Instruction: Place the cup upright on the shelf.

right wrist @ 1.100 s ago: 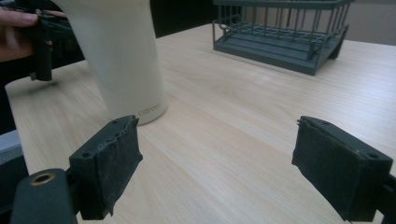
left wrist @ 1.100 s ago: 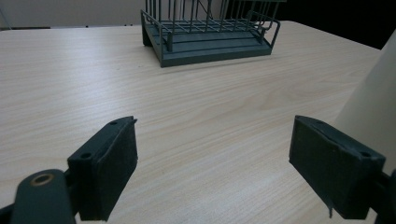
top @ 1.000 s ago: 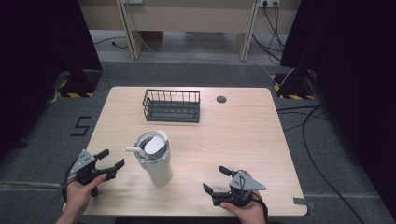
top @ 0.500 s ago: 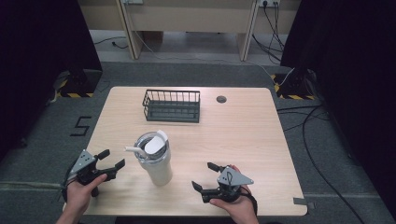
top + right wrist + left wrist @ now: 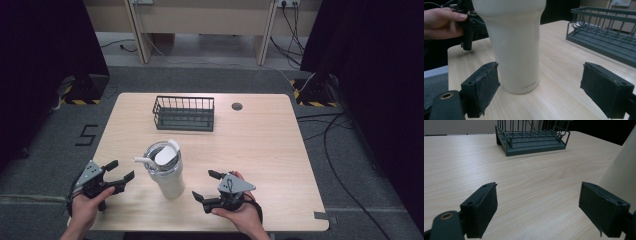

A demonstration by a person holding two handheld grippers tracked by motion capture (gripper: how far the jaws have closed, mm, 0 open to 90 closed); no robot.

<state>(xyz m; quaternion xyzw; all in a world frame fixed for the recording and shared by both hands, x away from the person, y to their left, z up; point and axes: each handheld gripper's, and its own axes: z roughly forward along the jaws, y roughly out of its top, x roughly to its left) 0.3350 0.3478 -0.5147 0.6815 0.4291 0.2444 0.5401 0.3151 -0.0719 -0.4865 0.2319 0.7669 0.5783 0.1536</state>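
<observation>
Right gripper (image 5: 205,186) has swung toward the cream insulated tumbler (image 5: 167,172) at lower centre, jaws spread; left gripper (image 5: 120,172) likewise agape. Nothing grasped yet.

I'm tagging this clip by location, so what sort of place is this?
Probably a lab or recording studio rather than a home: a bare wooden table stands on grey carpet between black curtains, with cables trailing over the floor. On it stand a cream tumbler and a wire basket.

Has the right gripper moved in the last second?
Yes. The right gripper has shifted left along the near edge of the table, closing on the tumbler, which stands where it was. Its jaws are open.
</observation>
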